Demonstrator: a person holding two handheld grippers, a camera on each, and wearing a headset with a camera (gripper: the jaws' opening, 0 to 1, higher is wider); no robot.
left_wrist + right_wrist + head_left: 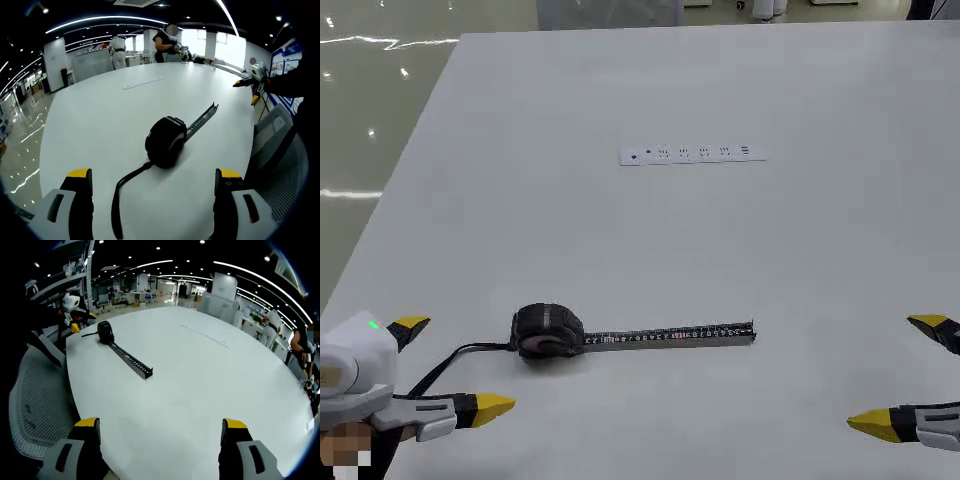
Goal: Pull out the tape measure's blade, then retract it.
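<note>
Nearest the camera, the left gripper (pixel 452 364) was held low at the near edge of the worktop (pixel 620 240), its jaws spread wide with nothing between them. The right gripper (pixel 895 372), well apart on the other side, was likewise held with jaws apart and empty. Between them, a little further in, the black tape measure (pixel 548 331) was found lying on the worktop, its wrist strap (pixel 470 352) trailed toward the left gripper. The blade (pixel 670 336) was seen drawn out flat to the right, its end hook (pixel 752 331) unheld. The pull-out was judged done and the retraction judged left, neither case nor blade being gripped. Further off, a white power strip (pixel 692 154) was set
</note>
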